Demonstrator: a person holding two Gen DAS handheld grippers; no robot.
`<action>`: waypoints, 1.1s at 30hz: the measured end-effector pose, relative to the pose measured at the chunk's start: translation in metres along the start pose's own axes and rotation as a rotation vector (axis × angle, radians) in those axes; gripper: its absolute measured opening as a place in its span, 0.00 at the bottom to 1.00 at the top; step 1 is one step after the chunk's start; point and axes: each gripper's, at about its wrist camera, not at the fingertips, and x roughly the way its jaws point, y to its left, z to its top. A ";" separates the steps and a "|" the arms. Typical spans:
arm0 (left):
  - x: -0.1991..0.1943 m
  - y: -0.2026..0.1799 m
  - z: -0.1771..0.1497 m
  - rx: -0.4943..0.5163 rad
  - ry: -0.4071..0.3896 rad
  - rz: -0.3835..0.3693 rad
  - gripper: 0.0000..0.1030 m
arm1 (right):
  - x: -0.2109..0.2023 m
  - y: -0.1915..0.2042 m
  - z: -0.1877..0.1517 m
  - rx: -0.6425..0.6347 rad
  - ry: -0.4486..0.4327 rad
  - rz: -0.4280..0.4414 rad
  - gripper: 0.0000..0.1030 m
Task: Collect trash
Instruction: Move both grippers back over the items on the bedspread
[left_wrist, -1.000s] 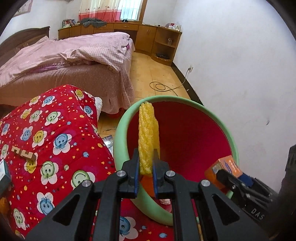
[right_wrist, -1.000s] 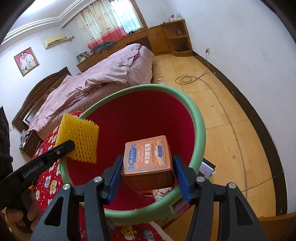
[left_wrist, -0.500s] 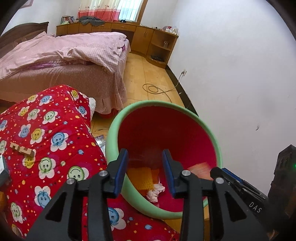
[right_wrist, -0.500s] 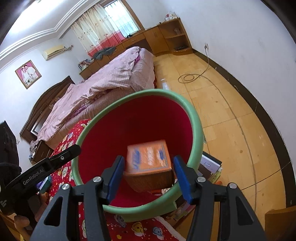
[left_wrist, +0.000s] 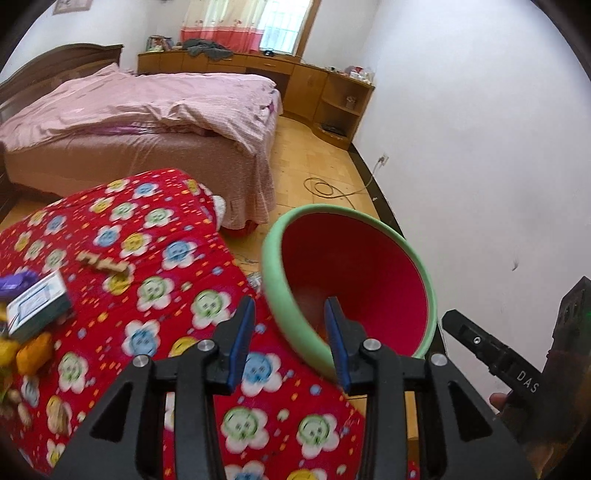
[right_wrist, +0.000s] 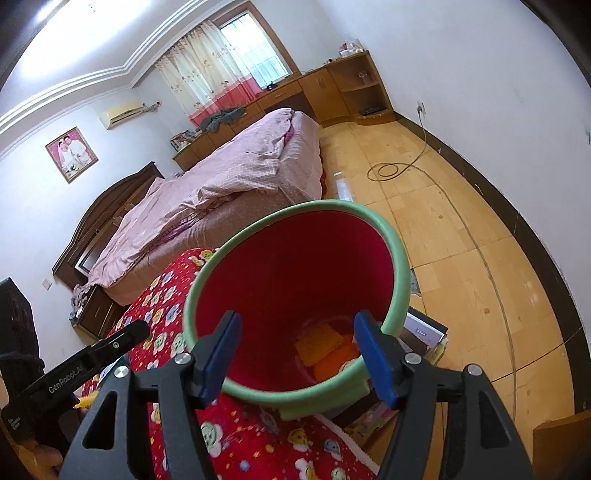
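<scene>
The waste bin (left_wrist: 274, 266), red inside with a green rim (right_wrist: 399, 254), stands beside the red flowered cloth (left_wrist: 155, 295). At its bottom lie a yellow foam net (right_wrist: 318, 341) and an orange box (right_wrist: 332, 365). My left gripper (left_wrist: 288, 312) is open and holds nothing, hovering over the cloth's edge and the bin's near rim. My right gripper (right_wrist: 297, 326) hangs above the bin mouth with its jaws opening and nothing between them. Each gripper also shows in the other's view: the left gripper (right_wrist: 110, 345) and the right gripper (left_wrist: 487, 347).
On the cloth at the left lie a white and blue box (left_wrist: 38, 304), a wooden piece (left_wrist: 103, 262), a purple item (left_wrist: 14, 282) and an orange lump (left_wrist: 33, 350). A bed (left_wrist: 140, 125) stands behind. Books (right_wrist: 424, 332) lie on the floor by the bin.
The left gripper opened and the yellow foam net dropped into the bin. The right gripper let go of the orange box, which fell in too. Both grippers rose and drew back.
</scene>
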 end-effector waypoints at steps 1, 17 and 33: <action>-0.005 0.004 -0.003 -0.009 -0.003 0.007 0.38 | -0.002 0.004 -0.001 -0.007 -0.002 0.004 0.66; -0.078 0.081 -0.046 -0.117 -0.054 0.168 0.46 | -0.012 0.064 -0.037 -0.091 0.047 0.096 0.71; -0.122 0.172 -0.072 -0.258 -0.100 0.358 0.50 | 0.010 0.106 -0.066 -0.166 0.136 0.137 0.75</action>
